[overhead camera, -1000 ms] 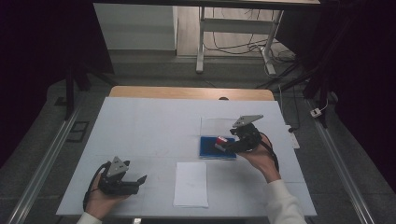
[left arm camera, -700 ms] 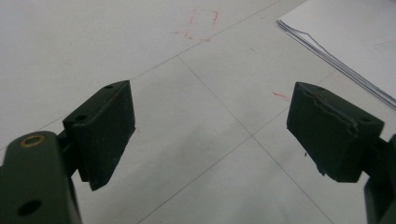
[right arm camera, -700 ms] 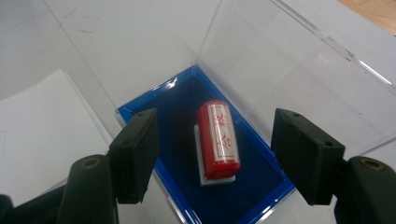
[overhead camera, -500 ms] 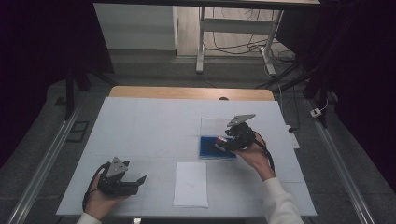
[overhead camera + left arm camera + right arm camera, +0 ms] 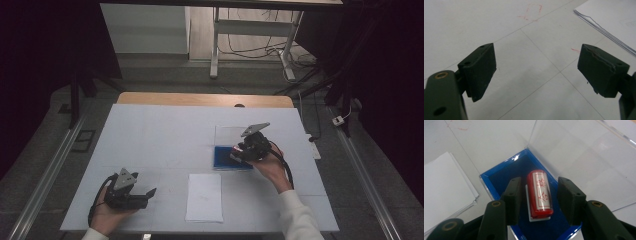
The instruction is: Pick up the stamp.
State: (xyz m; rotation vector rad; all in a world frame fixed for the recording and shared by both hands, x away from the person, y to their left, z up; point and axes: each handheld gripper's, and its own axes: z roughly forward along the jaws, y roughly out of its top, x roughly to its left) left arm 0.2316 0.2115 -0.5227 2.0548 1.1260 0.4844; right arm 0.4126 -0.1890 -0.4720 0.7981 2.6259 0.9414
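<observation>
The red stamp (image 5: 539,193), a short cylinder with a white label of red characters, is seen lying on its side on a small white rest inside the blue-lined box (image 5: 499,178), whose clear lid (image 5: 584,157) is folded back flat on the table beyond it, presumably so that the stamp can be reached from above. The right gripper (image 5: 539,198) is lowered into the box with one jaw on each side of the stamp; its jaws have just been closing, yet a narrow gap is left on both sides, so the stamp is bracketed but, as far as can be judged from this angle, not yet pinched. The left gripper (image 5: 536,67) is held low over bare table at the near left with its jaws spread wide on nothing, apparently parked out of the way. A stack of white paper (image 5: 205,196) is laid near the front edge, probably to receive the imprint. The white table (image 5: 160,135) is marked by faint seams and red pen marks, and is surrounded by a dim room with grey flooring, floor rails and trailing cables.
</observation>
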